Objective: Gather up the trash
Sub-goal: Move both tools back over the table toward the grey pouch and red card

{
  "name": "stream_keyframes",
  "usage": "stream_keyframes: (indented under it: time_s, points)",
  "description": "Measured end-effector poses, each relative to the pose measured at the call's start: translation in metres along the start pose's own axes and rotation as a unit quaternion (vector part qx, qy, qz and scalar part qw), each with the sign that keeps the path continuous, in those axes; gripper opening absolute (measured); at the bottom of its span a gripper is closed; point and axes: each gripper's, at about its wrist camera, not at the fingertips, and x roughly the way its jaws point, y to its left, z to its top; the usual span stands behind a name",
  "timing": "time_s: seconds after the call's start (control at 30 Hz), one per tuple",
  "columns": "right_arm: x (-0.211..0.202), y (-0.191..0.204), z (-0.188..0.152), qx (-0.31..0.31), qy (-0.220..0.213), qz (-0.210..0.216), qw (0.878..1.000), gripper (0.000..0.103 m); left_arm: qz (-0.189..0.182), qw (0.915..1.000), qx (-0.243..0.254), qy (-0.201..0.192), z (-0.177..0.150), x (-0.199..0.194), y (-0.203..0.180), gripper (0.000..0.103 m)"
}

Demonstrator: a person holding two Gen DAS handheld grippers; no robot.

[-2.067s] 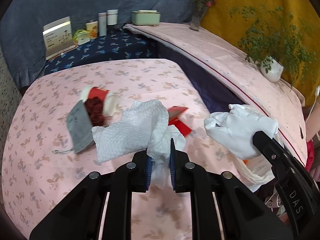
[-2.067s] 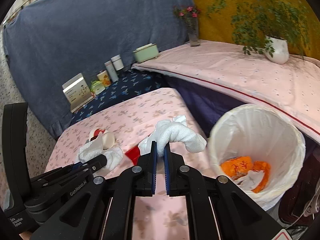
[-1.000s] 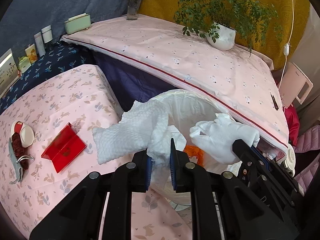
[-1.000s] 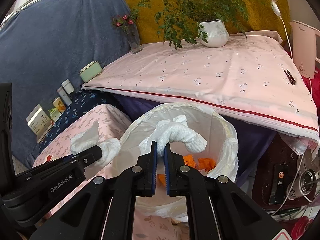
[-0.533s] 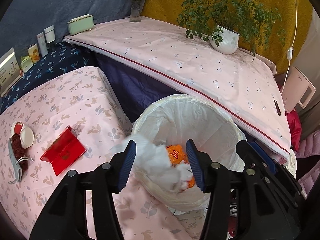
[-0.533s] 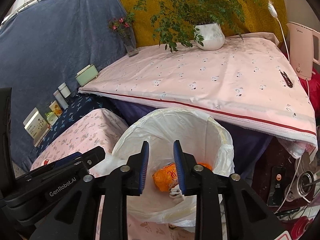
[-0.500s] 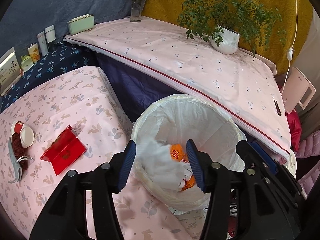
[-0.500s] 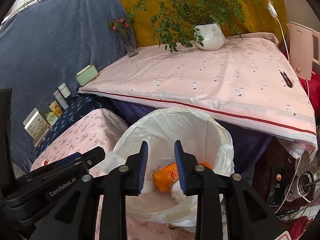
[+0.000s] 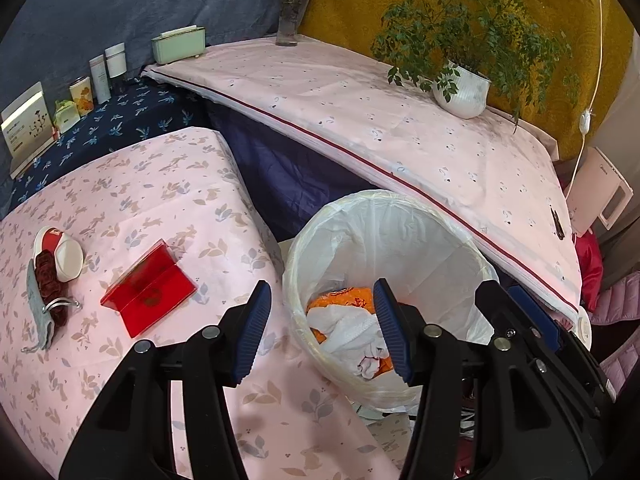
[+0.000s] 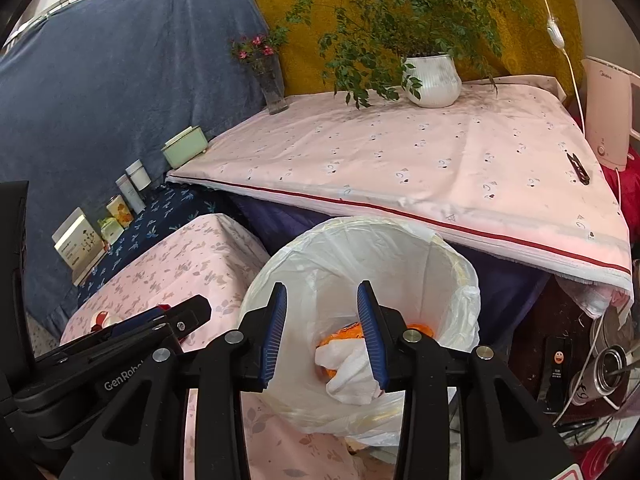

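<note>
Both claws hang over the trash bin (image 9: 460, 248). The left gripper (image 9: 322, 328) is wide and empty. The right gripper (image 10: 322, 330) is opening, empty too. White tissues (image 9: 348, 330) lie inside the bin.

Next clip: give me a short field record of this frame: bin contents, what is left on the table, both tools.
bin: white-lined trash bin beside the table
in bin: white tissues, orange wrapper
left on table: red folded card, cup with dark red item, grey pouch
left tool: open, empty, above bin
right tool: opening, empty, above bin
</note>
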Motion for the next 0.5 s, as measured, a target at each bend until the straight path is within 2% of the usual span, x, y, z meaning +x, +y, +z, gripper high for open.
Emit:
stream_keyframes:
  time_s: [0.2,0.3,0.5]
  points:
    - [-0.003,0.019,-0.003,-0.016,0.002,0.009,1.0,0.038,0.008,0.9998,-0.017,-0.005,-0.004,-0.009,0.02,0.051]
    - [-0.003,0.031,-0.006,-0.025,0.004,0.015,1.0,0.038,0.016,0.9994,-0.029,-0.009,-0.006,-0.014,0.032,0.057]
    - [0.001,0.057,-0.012,-0.044,0.011,0.028,0.999,0.039,0.034,0.9979,-0.055,-0.012,-0.012,-0.021,0.066,0.058]
